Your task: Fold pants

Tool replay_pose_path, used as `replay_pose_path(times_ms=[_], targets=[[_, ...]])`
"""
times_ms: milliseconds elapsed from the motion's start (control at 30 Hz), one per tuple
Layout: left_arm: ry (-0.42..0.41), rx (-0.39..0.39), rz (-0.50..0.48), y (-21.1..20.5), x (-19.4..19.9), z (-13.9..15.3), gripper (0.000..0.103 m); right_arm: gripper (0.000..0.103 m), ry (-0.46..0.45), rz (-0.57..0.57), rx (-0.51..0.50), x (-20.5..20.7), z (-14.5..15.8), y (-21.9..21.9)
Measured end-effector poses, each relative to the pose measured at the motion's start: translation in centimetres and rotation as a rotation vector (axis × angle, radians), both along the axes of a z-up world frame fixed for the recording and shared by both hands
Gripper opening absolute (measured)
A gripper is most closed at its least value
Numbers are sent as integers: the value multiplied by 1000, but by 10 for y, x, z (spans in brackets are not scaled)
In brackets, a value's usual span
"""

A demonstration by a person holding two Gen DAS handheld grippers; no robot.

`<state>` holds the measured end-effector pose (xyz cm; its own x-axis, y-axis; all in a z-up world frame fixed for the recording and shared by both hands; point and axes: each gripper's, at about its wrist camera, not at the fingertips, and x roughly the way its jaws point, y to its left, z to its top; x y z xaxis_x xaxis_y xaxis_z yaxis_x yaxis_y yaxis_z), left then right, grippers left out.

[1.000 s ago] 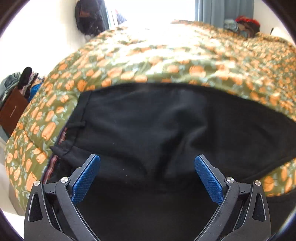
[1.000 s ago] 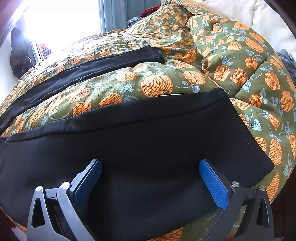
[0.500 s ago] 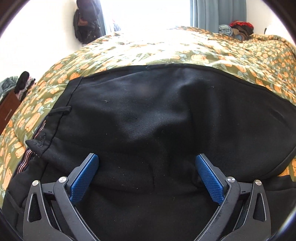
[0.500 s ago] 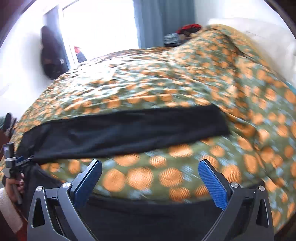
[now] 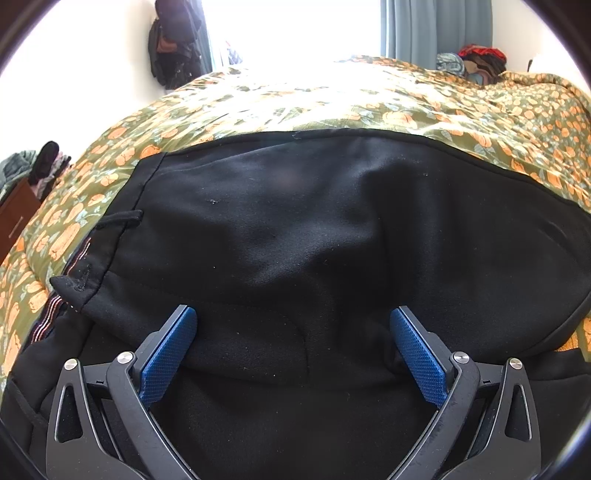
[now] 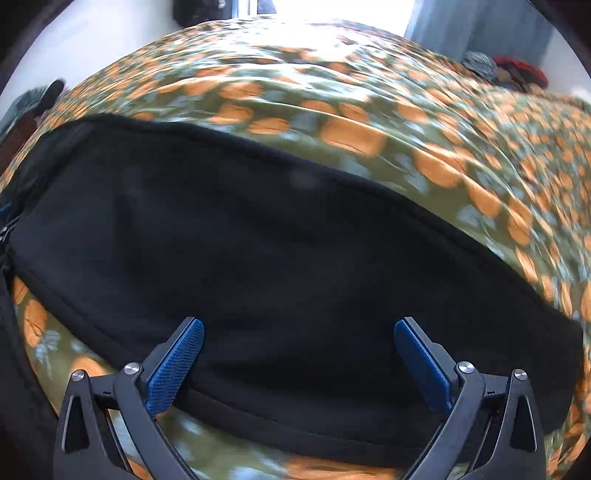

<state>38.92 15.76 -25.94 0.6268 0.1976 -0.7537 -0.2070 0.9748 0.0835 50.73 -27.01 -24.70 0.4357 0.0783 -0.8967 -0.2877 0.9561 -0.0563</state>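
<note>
Across the bed, a green quilt (image 5: 369,99) with orange flowers is covering everything, and black pants (image 5: 314,229) are lying on it, filling the near part of both views. Daylight is pouring through a window (image 5: 295,26) behind, with a blue curtain (image 5: 439,29) beside it and a dark bag (image 5: 173,40) hanging on the white wall. Clothes (image 5: 476,62) are piling up at the far corner. Each hand-held gripper, left (image 5: 291,350) and right (image 6: 297,363), is hovering with jaws spread wide over the fabric, gripping nothing. The right view is blurring.
</note>
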Motion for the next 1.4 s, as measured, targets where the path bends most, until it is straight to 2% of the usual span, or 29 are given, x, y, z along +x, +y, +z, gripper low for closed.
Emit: replay_pose_path(times_ms=[167, 233, 300, 333, 400, 467, 533, 567, 633, 700, 800, 867, 933, 1000, 1033, 1067, 1100, 1133, 1267, 1333, 1400], targets=[[3, 8, 2, -1, 1, 0, 102, 102, 14, -355, 17, 7, 3, -155], [4, 10, 3, -1, 1, -1, 102, 101, 11, -457, 8, 2, 10, -203], [3, 12, 4, -1, 2, -1, 102, 101, -29, -543, 4, -8, 25, -244], [2, 12, 5, -1, 2, -1, 102, 101, -67, -582, 55, -15, 36, -264], [1, 12, 6, 0, 2, -1, 102, 101, -145, -671, 247, -34, 53, -303], [2, 13, 6, 0, 2, -1, 102, 101, -194, -743, 528, -52, 58, -335], [2, 14, 7, 0, 2, -1, 102, 101, -179, -773, 819, -63, 48, -352], [2, 14, 7, 0, 2, -1, 102, 100, -151, -780, 926, -68, 40, -353], [2, 14, 7, 0, 2, -1, 102, 99, -91, -768, 1052, -70, 27, -341], [1, 13, 7, 0, 2, -1, 102, 97, -38, -728, 1102, -74, 16, -317], [2, 15, 7, 0, 2, -1, 102, 95, 1, -729, 1011, -60, 3, -300], [3, 16, 8, 0, 2, -1, 102, 84, -14, -768, 928, -44, -3, -295], [3, 16, 8, 0, 3, -1, 102, 81, -37, -801, 833, -28, -4, -292], [3, 17, 8, 0, 3, -1, 102, 72, -37, -812, 702, -17, -2, -283], [3, 17, 8, 0, 3, -1, 102, 56, -39, -800, 619, -12, 2, -277], [4, 17, 9, 1, 3, -1, 102, 31, -61, -769, 560, -9, 9, -270], [5, 18, 9, 1, 3, -1, 102, 17, -95, -716, 545, -9, 17, -264], [5, 18, 10, 1, 3, -1, 102, 7, -133, -658, 529, -14, 29, -254], [5, 19, 10, 1, 3, -1, 102, 6, -260, -296, 482, -50, 87, -200], [6, 20, 10, 1, 3, -1, 102, 6, -305, -92, 441, -91, 111, -164], [8, 22, 11, 2, 3, -2, 102, 6, -304, 76, 393, -137, 122, -134]])
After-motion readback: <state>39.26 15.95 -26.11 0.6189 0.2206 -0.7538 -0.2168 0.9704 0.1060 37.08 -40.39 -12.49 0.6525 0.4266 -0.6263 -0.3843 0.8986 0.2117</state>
